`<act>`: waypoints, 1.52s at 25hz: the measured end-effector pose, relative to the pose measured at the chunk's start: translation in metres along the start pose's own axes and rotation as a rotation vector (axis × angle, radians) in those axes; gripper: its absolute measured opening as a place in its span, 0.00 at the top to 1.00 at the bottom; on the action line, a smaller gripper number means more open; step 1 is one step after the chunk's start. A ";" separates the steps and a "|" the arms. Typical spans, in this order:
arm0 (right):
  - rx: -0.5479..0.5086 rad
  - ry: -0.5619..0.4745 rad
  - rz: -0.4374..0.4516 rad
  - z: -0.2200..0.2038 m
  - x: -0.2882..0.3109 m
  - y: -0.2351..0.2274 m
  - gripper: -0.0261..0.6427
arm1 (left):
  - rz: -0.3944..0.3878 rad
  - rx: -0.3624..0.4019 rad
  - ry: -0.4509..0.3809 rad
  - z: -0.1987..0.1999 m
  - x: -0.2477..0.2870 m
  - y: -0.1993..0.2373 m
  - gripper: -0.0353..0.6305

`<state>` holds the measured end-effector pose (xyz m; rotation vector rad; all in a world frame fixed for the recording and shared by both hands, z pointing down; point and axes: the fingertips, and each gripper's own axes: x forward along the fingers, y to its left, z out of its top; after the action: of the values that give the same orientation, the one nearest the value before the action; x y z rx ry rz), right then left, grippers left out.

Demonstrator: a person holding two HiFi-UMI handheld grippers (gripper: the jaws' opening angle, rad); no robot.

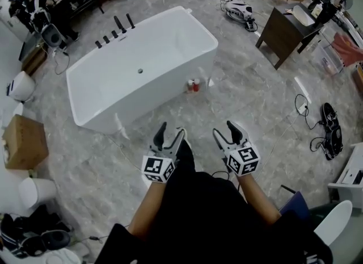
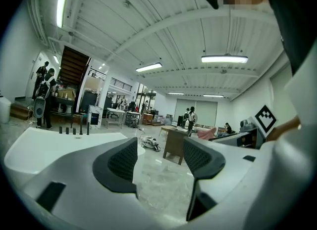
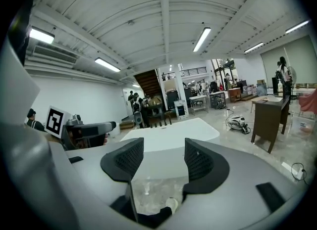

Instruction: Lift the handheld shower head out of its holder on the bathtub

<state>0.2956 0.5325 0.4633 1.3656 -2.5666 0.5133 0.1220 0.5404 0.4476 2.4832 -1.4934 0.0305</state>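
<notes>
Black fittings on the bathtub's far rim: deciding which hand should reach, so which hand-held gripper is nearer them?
Left. The left hand-held gripper is across the bathtub from the black fittings; the right hand-held gripper is farther right, off the tub's right end.

Open floor [image 1: 198,115], bathtub [image 1: 164,95] ahead, bottles [image 1: 194,85] beside

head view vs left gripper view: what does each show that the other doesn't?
Head view only: cardboard box, small red containers. Left gripper view only: ceiling lights, staircase. Both: white bathtub with black fittings on its far rim, dark wooden desk, left tongs open and empty.
</notes>
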 end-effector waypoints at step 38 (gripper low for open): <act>-0.039 0.133 -0.082 0.148 0.366 -0.114 0.62 | -0.048 -0.090 0.000 0.084 0.277 0.306 0.54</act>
<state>0.1849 0.1364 0.4691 1.3686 -2.3927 0.5185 -0.0215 0.1448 0.4651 2.4470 -1.4024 -0.0439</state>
